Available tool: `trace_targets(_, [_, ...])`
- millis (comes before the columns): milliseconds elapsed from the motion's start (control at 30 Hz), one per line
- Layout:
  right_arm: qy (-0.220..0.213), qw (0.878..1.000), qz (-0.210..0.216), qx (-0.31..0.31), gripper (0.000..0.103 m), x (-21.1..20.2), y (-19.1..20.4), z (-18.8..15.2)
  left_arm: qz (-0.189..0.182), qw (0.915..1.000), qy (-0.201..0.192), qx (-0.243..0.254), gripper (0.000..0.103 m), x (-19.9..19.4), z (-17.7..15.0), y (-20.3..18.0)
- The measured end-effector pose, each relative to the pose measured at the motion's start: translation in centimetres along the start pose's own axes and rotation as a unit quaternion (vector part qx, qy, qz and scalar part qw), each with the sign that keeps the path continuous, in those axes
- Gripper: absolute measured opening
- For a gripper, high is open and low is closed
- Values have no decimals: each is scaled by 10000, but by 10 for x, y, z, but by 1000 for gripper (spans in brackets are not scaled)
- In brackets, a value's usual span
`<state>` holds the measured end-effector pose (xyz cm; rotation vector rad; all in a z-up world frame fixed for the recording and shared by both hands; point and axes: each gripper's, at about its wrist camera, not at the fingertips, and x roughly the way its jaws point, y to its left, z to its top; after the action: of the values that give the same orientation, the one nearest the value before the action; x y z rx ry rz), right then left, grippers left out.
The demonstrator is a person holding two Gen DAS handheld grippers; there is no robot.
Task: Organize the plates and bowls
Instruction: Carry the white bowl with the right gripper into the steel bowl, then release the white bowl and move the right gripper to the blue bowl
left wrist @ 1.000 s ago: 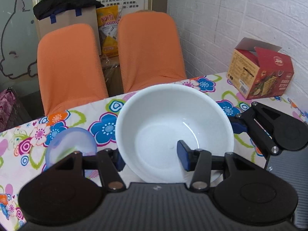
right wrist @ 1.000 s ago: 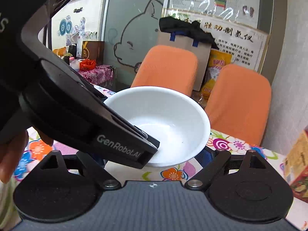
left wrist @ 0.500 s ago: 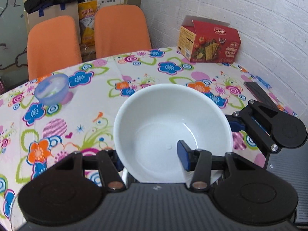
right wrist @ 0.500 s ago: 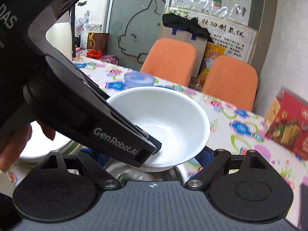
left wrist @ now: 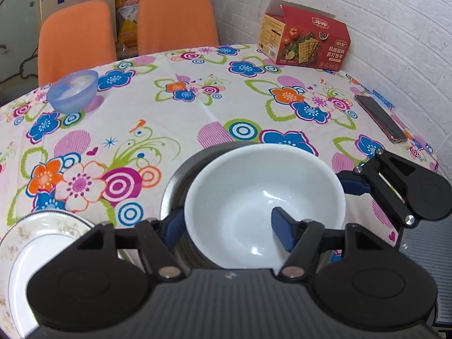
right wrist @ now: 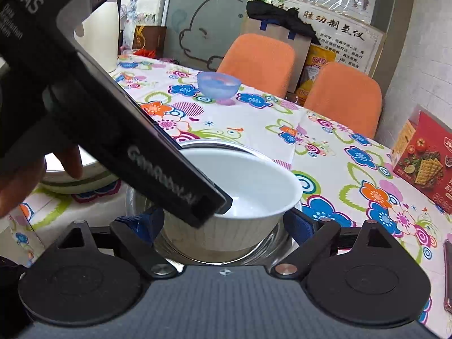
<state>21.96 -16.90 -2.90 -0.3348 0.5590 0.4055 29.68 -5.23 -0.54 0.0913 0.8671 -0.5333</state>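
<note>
A white bowl sits low inside a steel bowl near the table's front edge. My left gripper is shut on the white bowl's near wall, one blue pad inside and the other outside. In the right wrist view the white bowl rests in the steel bowl. My right gripper is open, its pads flanking the bowl's base over the steel rim. Whether they touch it I cannot tell.
A white plate with a patterned rim lies at the front left. A blue plastic bowl stands far left, a red cracker box at the back right, and a dark phone by the right edge. Two orange chairs stand behind the floral-clothed table.
Both grippers came down with the white bowl from above the table. It now sits inside the steel bowl, which was not in view a second ago.
</note>
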Motion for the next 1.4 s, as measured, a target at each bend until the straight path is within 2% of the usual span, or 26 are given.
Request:
trace_targets(367, [87, 10000, -20, 7, 79, 4, -2, 3, -8, 9992, 9, -408, 70, -6, 8, 11])
trace_targets(533, [-24, 9998, -172, -43, 79, -12, -5, -4, 69, 9990, -136, -411, 71, -17, 8, 16])
trace_targets(833, [-317, 9963, -347, 724, 79, -51, -9, -23, 14, 9934, -577, -993, 72, -44, 3, 24])
trace_targets(1067, [-278, 9934, -647, 907, 79, -45, -7, -17, 339, 9880, -848, -1247, 73, -64, -17, 20])
trace_targets(1400, [-499, 9903, -682, 1105, 80, -46, -8, -3, 640, 9832, -957, -1418, 74, -84, -26, 36])
